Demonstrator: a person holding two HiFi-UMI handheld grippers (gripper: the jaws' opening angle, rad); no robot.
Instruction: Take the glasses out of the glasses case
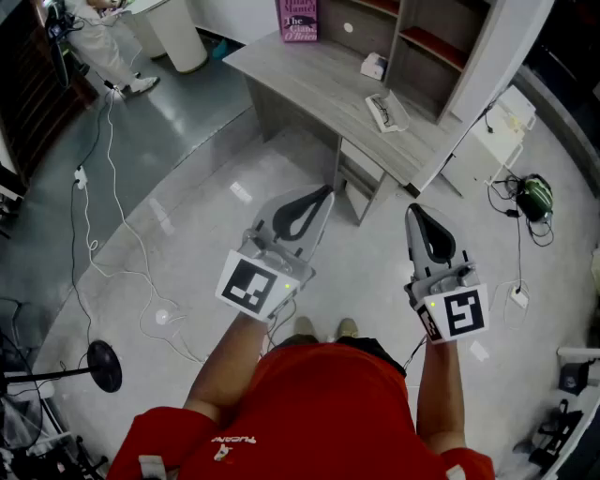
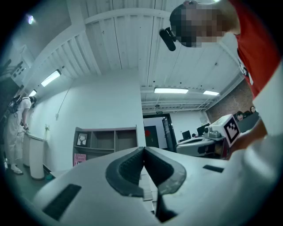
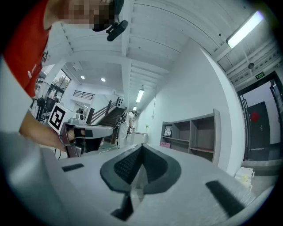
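Note:
On the grey desk (image 1: 309, 80), far ahead of me, lies a pale oblong object (image 1: 386, 112) that may be the glasses case; it is too small to tell whether glasses are inside. My left gripper (image 1: 324, 193) is held over the floor, well short of the desk, jaws closed tip to tip with nothing between them (image 2: 143, 150). The right gripper (image 1: 413, 212) hangs beside it at the same height, also shut and empty (image 3: 141, 146). Both point up and forward toward the shelf unit.
A small white box (image 1: 373, 66) and a pink book (image 1: 297, 19) stand on the desk under the shelf unit (image 1: 441, 42). Cables (image 1: 98, 234) trail over the floor on the left. A person in white (image 1: 103, 42) stands far left beside a white bin (image 1: 178, 33).

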